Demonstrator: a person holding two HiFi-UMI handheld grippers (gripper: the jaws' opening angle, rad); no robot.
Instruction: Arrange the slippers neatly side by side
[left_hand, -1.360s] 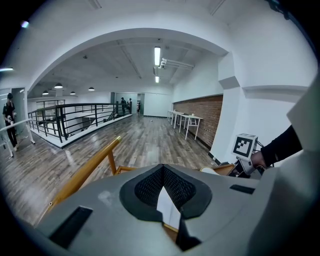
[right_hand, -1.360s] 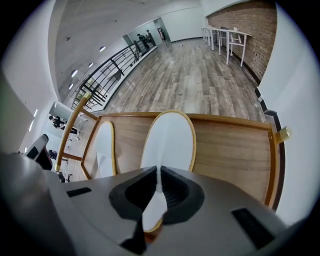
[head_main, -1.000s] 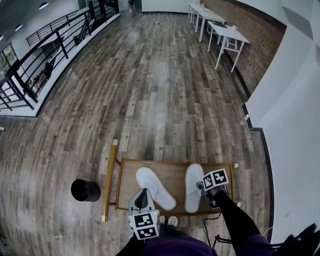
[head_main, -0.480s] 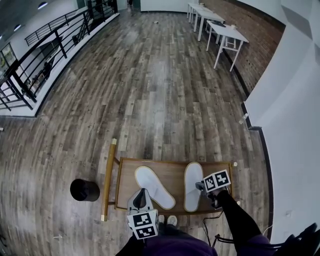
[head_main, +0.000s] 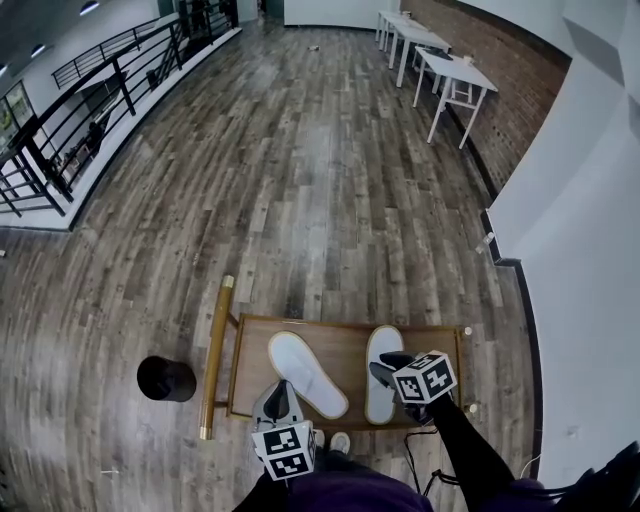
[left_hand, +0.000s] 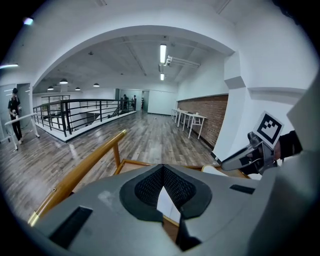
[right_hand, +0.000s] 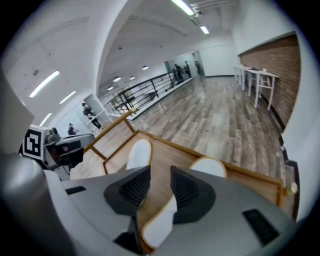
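Two white slippers lie on a low wooden tray table (head_main: 350, 325). The left slipper (head_main: 305, 372) is angled, toe toward the far left. The right slipper (head_main: 384, 345) lies straight, toe pointing away. My right gripper (head_main: 380, 368) hovers just above the right slipper's heel half. Its jaws have just been opening and stand open with nothing between them. In the right gripper view (right_hand: 160, 170) the right slipper (right_hand: 210, 167) shows below the gap and the left slipper (right_hand: 139, 152) further left. My left gripper (head_main: 285, 385) hangs shut at the near edge by the left slipper's heel (left_hand: 167, 205).
A gold handle bar (head_main: 215, 355) runs along the tray's left side. Left of it, a black round bin (head_main: 165, 378) stands on the wood floor. White tables (head_main: 455, 70) line the brick wall far right. A black railing (head_main: 90, 100) runs far left and a white wall (head_main: 580, 250) stands close on the right.
The right gripper has let go of the right slipper's edge, opened, risen and rolled, shifting left over the slipper. The left gripper and both slippers stay put.
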